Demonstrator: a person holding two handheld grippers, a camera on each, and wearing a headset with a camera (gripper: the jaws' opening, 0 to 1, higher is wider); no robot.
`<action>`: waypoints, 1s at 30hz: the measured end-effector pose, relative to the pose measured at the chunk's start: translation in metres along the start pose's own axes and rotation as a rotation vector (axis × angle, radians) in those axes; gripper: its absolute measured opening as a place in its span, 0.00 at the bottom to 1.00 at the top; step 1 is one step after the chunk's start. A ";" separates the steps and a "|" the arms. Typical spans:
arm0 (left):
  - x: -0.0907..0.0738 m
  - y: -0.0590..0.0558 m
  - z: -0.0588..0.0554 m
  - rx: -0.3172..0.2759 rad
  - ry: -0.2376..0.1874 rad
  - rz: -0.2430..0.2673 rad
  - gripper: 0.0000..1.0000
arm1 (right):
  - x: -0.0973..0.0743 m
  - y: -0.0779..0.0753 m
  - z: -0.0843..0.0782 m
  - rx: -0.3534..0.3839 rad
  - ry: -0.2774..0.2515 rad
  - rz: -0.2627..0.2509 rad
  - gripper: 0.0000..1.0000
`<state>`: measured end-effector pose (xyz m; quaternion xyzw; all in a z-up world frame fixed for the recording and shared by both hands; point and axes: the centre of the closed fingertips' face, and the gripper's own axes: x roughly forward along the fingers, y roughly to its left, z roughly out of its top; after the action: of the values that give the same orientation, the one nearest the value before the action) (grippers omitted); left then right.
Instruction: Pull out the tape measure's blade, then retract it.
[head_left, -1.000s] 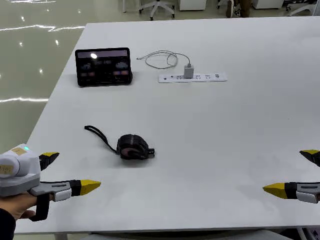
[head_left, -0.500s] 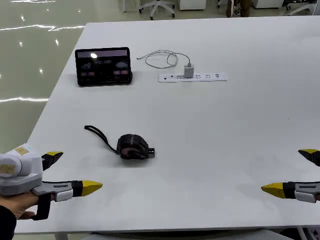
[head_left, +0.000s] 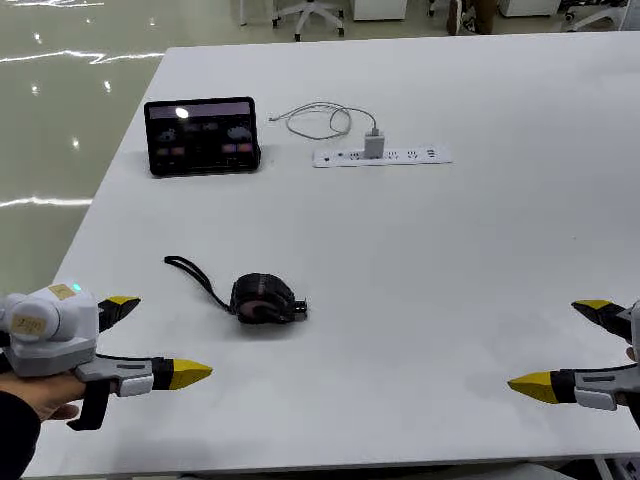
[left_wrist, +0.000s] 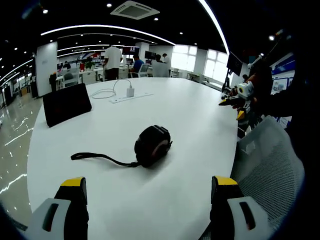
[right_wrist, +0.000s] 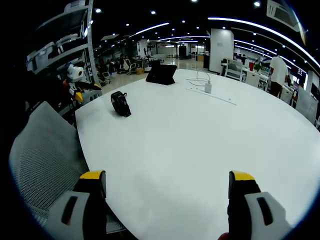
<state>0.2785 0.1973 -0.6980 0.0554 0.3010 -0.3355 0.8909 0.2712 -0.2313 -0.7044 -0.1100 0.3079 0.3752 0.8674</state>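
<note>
A black tape measure with a black wrist strap lies on the white table, blade fully in. It also lies ahead of the left jaws in the left gripper view as the tape measure, and far off in the right gripper view as the tape measure. My left gripper hovers open near the table's front left, a short way from the tape. My right gripper stands open at the front right, far from it. Both hold nothing.
A dark tablet stands propped at the back left. A white power strip with a charger and coiled cable lies behind the tape. A mesh chair sits by the table's near edge. People stand in the background.
Both grippers have crept a little inward and forward over the table. The tape measure lies where it was; the head camera shifted slightly.
</note>
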 end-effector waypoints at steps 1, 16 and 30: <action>0.001 0.000 0.001 0.005 0.005 -0.005 1.00 | 0.001 0.000 0.001 -0.002 0.000 0.002 0.98; 0.027 0.003 0.017 0.113 0.054 -0.090 0.97 | 0.030 0.001 0.023 -0.068 0.013 0.069 0.96; 0.057 -0.008 0.025 0.254 0.167 -0.217 0.94 | 0.058 0.012 0.043 -0.136 0.021 0.134 0.98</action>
<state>0.3202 0.1516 -0.7098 0.1624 0.3332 -0.4593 0.8073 0.3122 -0.1709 -0.7059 -0.1518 0.2973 0.4512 0.8276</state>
